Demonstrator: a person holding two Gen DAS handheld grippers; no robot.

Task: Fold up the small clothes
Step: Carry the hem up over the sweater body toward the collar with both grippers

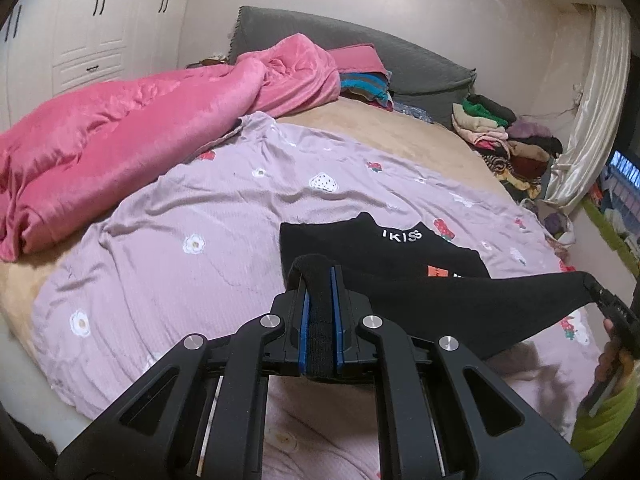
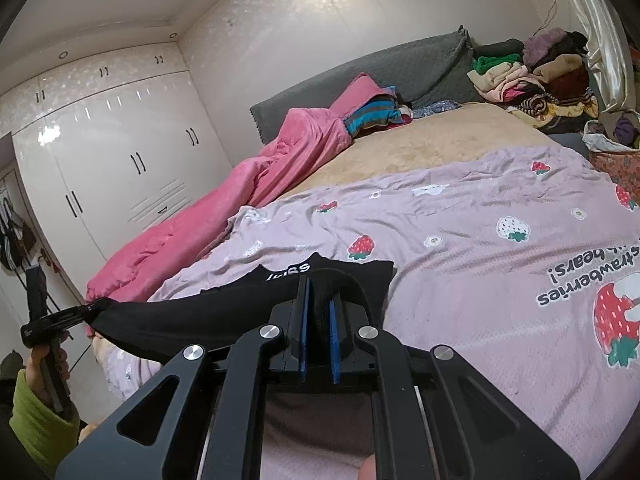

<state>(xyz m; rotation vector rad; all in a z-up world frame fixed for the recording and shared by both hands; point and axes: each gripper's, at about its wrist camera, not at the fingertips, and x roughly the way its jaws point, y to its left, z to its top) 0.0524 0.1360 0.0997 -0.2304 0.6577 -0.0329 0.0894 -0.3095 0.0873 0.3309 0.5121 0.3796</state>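
A small black garment (image 1: pixel 400 256) with white "IKISS" lettering is held up by its near edge. Its far part lies on the lilac strawberry sheet (image 1: pixel 200 208). My left gripper (image 1: pixel 319 276) is shut on one corner, with black fabric bunched between its blue pads. The fabric stretches taut to the right, where my right gripper (image 1: pixel 592 286) pinches the other corner. In the right wrist view my right gripper (image 2: pixel 319 288) is shut on a fold of the garment (image 2: pixel 224 312). The left gripper (image 2: pixel 90 309) holds the far corner at the left, in a hand with a green sleeve (image 2: pixel 40 420).
A crumpled pink quilt (image 1: pixel 120 128) lies along the bed's left side. Folded and loose clothes (image 1: pixel 504 136) are piled at the back right beside a grey headboard (image 1: pixel 360 48). White wardrobes (image 2: pixel 120 152) stand to the left and a pale curtain (image 1: pixel 592 112) hangs at the right.
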